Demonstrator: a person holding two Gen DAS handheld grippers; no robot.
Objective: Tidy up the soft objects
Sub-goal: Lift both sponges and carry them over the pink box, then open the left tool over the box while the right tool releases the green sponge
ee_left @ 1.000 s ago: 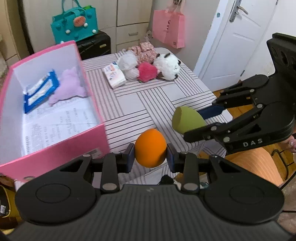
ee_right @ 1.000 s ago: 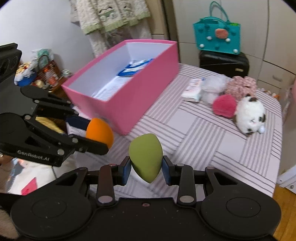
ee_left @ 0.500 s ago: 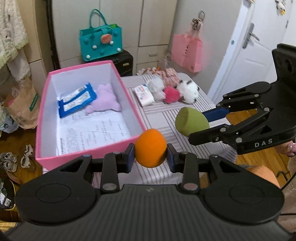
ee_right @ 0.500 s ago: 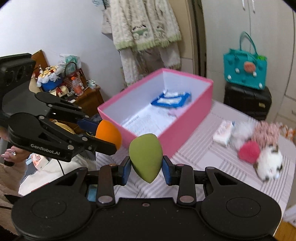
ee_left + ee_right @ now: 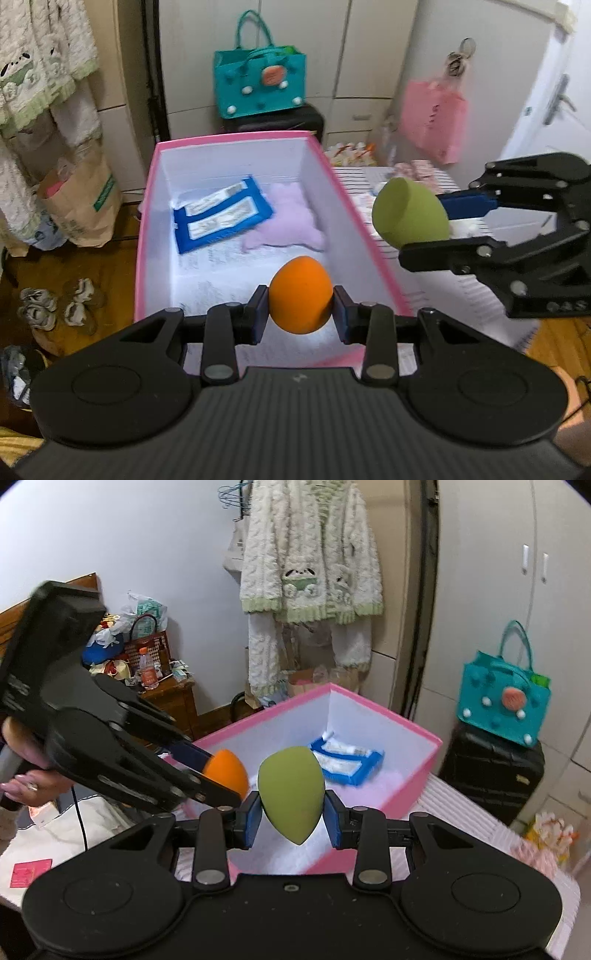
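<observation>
Left wrist view, left to right. Far left: a fluffy white-and-green garment (image 5: 40, 66) hangs over a brown paper bag (image 5: 79, 206); sandals (image 5: 55, 308) lie on the wood floor below. Centre: the pink box (image 5: 146, 236), open-topped with white inner walls, printed paper lining its floor. Inside at the far end lie a blue-edged packet (image 5: 221, 218) and, just right of it and touching, a lilac plush (image 5: 288, 221). Beyond the box a teal handbag (image 5: 260, 83) sits on a black suitcase (image 5: 280, 120).

Left gripper (image 5: 300, 308): both pads pressed on the orange sponge (image 5: 300, 294), egg-shaped, held over the near end of the box interior.

Right of the box, striped tablecloth (image 5: 480, 295). Right gripper (image 5: 424, 230) comes in from the right edge, clamped on the green sponge (image 5: 408, 216), which hangs at the box's right wall, over its rim or just outside; I cannot tell which. Pink bag (image 5: 434, 118) hangs on the far wall.

Right wrist view, left to right. A hand (image 5: 26, 779) grips the left tool's handle at the left edge; cluttered wooden cabinet (image 5: 162, 698) behind. Orange sponge (image 5: 227, 771) is above the box's left rim. Green sponge (image 5: 291, 797), point towards the camera, is pinched between the blue pads with the box's near wall under it. Handbag and suitcase far right.
</observation>
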